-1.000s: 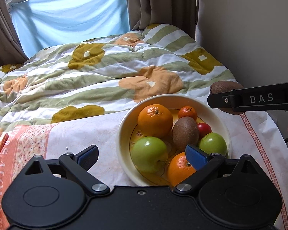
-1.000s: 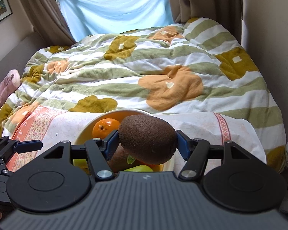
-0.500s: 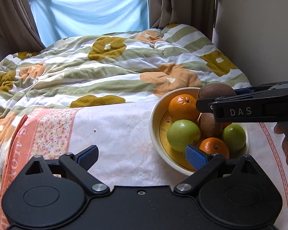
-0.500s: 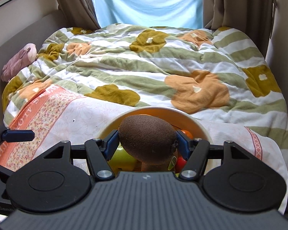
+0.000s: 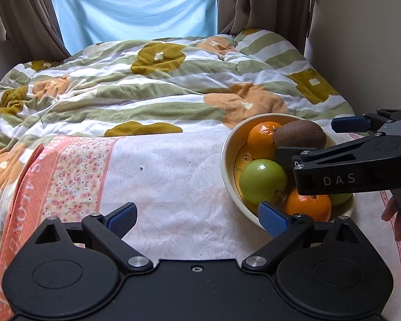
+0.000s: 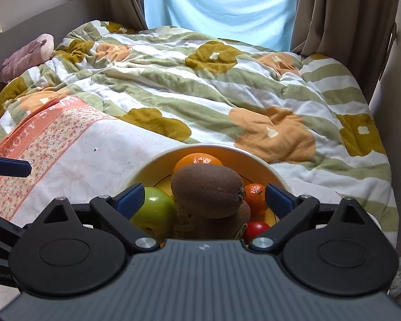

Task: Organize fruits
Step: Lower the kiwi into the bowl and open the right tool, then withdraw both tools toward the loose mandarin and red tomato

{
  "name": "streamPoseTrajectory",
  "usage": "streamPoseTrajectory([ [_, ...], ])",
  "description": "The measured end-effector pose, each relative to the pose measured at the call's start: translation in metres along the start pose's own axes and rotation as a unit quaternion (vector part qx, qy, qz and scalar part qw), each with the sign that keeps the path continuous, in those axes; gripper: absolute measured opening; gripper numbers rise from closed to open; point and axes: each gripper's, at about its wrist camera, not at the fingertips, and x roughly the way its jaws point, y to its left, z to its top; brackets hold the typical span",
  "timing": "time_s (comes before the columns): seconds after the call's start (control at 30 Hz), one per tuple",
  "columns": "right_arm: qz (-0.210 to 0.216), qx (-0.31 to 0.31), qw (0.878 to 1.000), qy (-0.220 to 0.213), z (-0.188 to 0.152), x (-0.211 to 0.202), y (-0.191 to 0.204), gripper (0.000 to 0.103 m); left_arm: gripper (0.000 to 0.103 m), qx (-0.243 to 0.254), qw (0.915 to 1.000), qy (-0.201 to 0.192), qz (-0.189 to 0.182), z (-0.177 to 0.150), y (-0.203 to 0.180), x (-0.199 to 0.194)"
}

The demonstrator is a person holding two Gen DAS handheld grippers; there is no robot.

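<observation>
A cream bowl (image 5: 228, 169) (image 6: 274, 172) sits on the white cloth and holds oranges, green apples, a small red fruit and kiwis. A brown kiwi (image 6: 207, 188) (image 5: 299, 135) lies on top of the pile, resting on another kiwi (image 6: 243, 214). My right gripper (image 6: 203, 196) is open, its blue pads spread on both sides of the top kiwi without touching it. In the left wrist view it reaches over the bowl from the right (image 5: 318, 140). My left gripper (image 5: 197, 218) is open and empty, low over the cloth left of the bowl, its right pad near a green apple (image 5: 262, 180).
The bowl stands on a white cloth with an orange floral border (image 5: 66, 176) over a flowered quilt (image 5: 160, 88). A wall (image 5: 366, 40) runs close on the right. A pink soft toy (image 6: 26, 56) lies at the far left. Curtains and a blue sheet hang behind.
My right gripper opened and let go of the kiwi, which now rests on the pile in the bowl. My left gripper drew back to the left, away from the bowl.
</observation>
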Motion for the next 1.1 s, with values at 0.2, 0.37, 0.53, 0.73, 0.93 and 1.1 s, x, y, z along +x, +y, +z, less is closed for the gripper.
streamPoseTrajectory([
  [0.2,0.001,0.003,1.0,-0.006,-0.001,-0.006,-0.003,0.103,0.099,-0.005,1.0,-0.004,0.007,-0.003,0.0,-0.006],
  [0.37,0.003,0.009,1.0,-0.012,-0.001,-0.02,-0.005,0.103,0.099,-0.012,0.9998,-0.01,0.012,-0.006,0.003,-0.019],
  [0.53,-0.005,0.02,1.0,-0.023,-0.004,-0.045,-0.006,0.103,0.099,-0.013,0.9995,-0.026,0.009,-0.009,0.003,-0.038],
  [0.73,-0.029,0.042,0.997,-0.051,-0.009,-0.093,-0.005,0.103,0.099,0.003,0.998,-0.062,-0.003,-0.015,0.002,-0.072],
  [0.93,-0.058,0.078,0.993,-0.069,-0.024,-0.145,-0.002,0.103,0.1,0.016,0.9948,-0.097,-0.026,-0.022,0.005,-0.11],
  [1.1,-0.075,0.106,0.989,-0.064,-0.041,-0.178,0.005,0.103,0.1,0.035,0.9922,-0.111,-0.045,-0.031,0.005,-0.132],
])
